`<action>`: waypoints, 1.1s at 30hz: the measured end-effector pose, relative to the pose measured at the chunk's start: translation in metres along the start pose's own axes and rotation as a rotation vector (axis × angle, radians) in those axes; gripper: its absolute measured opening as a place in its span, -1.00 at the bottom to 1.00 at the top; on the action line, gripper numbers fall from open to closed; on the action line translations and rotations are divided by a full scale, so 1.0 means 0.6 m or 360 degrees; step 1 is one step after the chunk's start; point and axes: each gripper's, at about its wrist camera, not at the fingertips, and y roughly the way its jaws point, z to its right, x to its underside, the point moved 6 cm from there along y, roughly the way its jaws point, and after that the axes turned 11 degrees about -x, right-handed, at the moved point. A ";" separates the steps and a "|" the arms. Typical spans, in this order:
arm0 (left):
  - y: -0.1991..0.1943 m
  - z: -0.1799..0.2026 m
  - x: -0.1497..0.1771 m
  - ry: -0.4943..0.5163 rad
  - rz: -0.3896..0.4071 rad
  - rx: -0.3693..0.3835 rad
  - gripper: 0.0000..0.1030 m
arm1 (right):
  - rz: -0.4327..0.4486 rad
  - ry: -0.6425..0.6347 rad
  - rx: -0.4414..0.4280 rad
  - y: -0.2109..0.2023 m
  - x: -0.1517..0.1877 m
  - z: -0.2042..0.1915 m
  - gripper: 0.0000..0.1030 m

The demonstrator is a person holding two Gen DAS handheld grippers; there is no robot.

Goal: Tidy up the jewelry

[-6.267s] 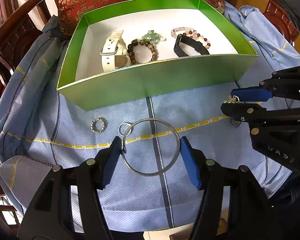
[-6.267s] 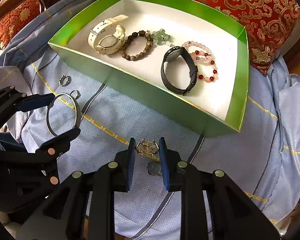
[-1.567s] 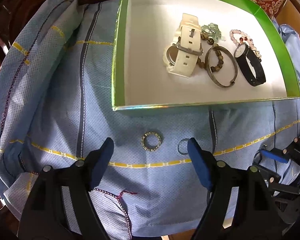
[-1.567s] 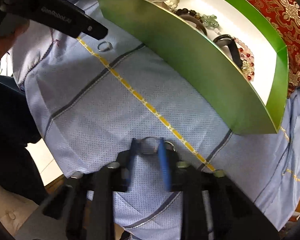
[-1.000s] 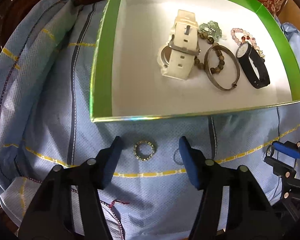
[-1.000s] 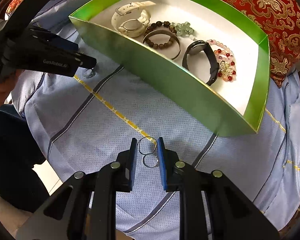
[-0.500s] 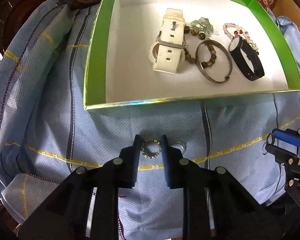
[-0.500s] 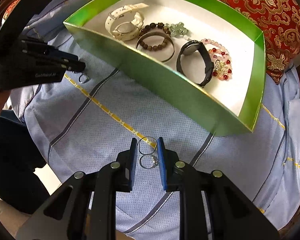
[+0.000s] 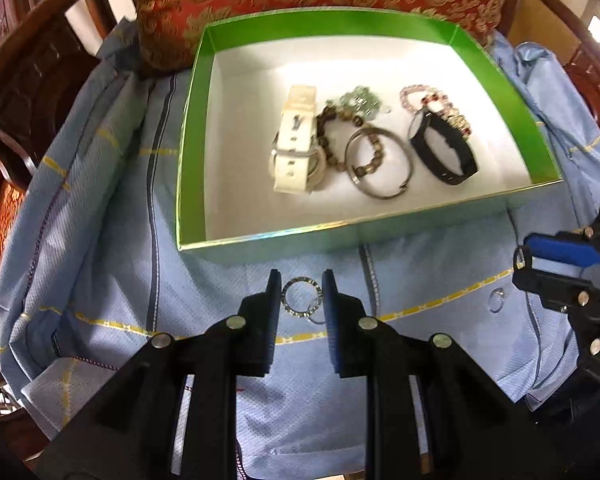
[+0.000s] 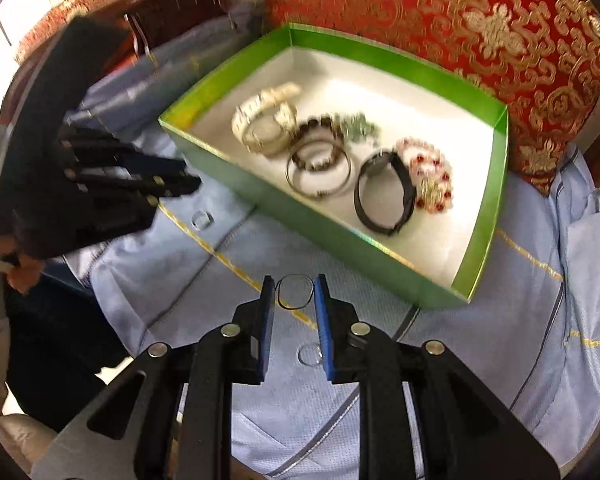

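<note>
Studded ring point(image 9: 302, 296) pinched in left claw point(image 9: 300, 280); right claw point(image 10: 295, 284) clamps thin wire hoop point(image 10: 295, 292).

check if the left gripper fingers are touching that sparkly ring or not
Touching. In the left wrist view the left gripper has closed its fingers against both sides of the studded ring, with no visible gap, and the ring is held above the blue cloth.
</note>
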 end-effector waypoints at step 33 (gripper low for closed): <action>-0.004 0.038 -0.143 -0.0124 0.0149 0.0244 -0.23 | 0.0190 0.0425 0.0012 -0.024 -0.071 0.140 -0.24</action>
